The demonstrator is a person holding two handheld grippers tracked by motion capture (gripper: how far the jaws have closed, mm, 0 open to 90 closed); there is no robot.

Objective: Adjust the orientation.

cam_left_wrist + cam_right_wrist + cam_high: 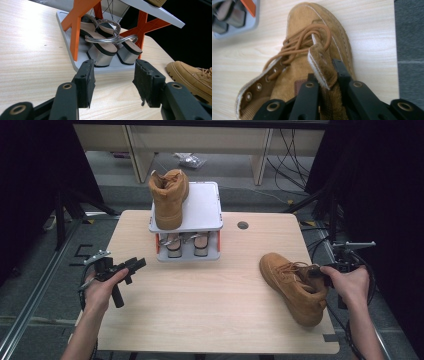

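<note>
From the high view, the boot [295, 287] lies near the right edge of the table [210, 310], toe toward the rack [187, 220], with the right gripper [320, 271] at its collar; its mate [168, 197] already stands on the left of the rack's top shelf, so the free spot is on the right. The left gripper [131, 266] hangs idle over the table's left side. In the left gripper view its jaws stand spread with nothing between them, facing the sandals [110, 47] on the lower shelf; it could steady the rack if needed. In the right gripper view the jaws pinch the boot's tongue [323, 70], one pad inside, one outside. That hold looks thin: lift slowly, expect the boot to swing toe-down, and set the sole flat beside its mate before letting go.
</note>
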